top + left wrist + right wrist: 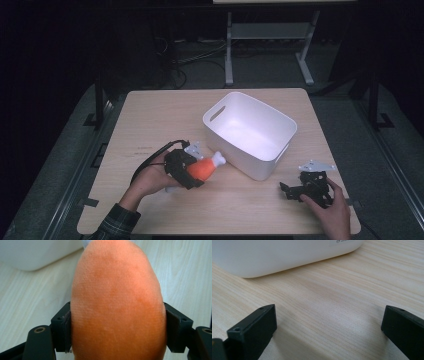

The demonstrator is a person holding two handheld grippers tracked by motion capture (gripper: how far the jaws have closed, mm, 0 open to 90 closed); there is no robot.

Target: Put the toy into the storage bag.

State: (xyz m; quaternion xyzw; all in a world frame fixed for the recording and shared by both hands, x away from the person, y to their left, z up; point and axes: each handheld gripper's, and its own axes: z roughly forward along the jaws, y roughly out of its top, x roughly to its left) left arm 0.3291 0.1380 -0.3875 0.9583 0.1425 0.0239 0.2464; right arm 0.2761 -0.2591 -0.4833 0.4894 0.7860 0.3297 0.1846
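Note:
An orange plush drumstick [204, 168] with a white bone end [219, 159] is clamped in my left gripper [192, 172], just left of the white bin [250, 133]. In the left gripper view the drumstick's orange body [116, 302] bulges between both black pads [67, 330], which press into its sides. My right gripper [292, 190] rests low at the table's front right, a hand on it. In the right gripper view its jaws [328, 327] stand wide apart over bare wood, with the bin wall [274, 255] ahead.
The bin sits empty at mid-table, tilted diagonally, with handle cutouts on its ends. The light wood table [165, 115] has bare room at the left and back. A desk frame and cables [200, 60] stand on the dark floor beyond.

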